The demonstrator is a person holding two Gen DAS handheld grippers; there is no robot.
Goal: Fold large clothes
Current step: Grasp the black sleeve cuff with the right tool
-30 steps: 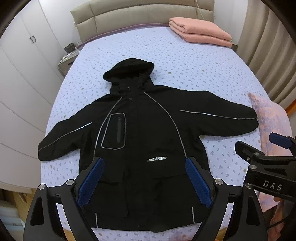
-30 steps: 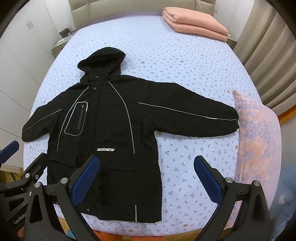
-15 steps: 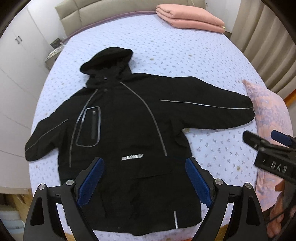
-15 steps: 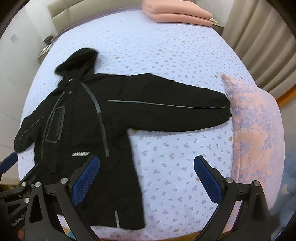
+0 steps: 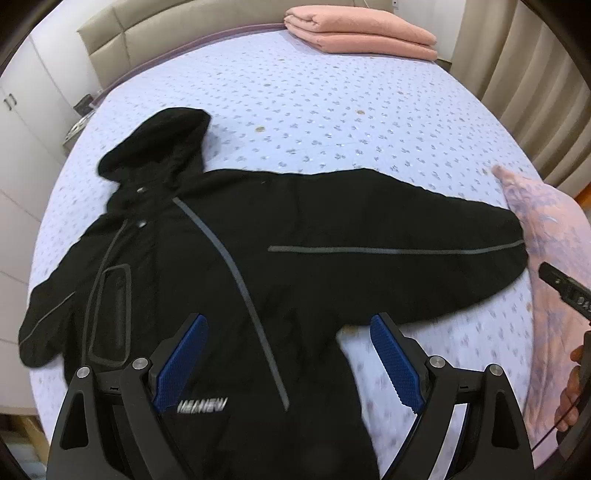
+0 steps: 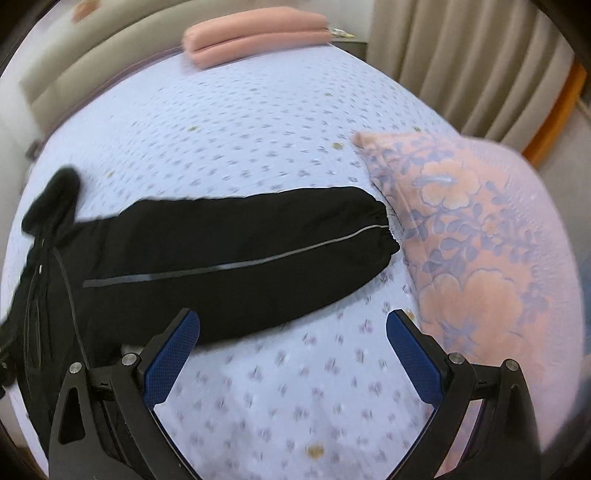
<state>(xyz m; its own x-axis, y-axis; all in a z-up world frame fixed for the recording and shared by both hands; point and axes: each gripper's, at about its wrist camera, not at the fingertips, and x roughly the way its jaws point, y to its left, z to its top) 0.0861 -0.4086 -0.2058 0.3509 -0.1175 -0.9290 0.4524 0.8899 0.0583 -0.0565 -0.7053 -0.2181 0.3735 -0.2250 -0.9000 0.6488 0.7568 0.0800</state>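
Jacket (image 5: 229,280) lies flat on bed (image 6: 258,129), sleeve (image 6: 236,254) toward 3 o'clock. Both claws, left gripper (image 5: 291,365) and right gripper (image 6: 293,363), gape empty. I'd pinch the cuff (image 6: 384,225) squarely, then fold inward.

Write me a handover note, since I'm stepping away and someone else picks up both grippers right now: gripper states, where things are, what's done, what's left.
Left gripper: open, empty, over the jacket's lower front.
Right gripper: open, empty, over bare bedspread just below the jacket's outstretched sleeve.
The black hooded jacket lies face up, spread flat, both sleeves out. That sleeve's cuff reaches the floral pillow. A folded pink blanket sits by the headboard.
Done: jacket laid out; no fold made.
Left: probably fold that sleeve across the chest first, then the other sleeve, then the body.
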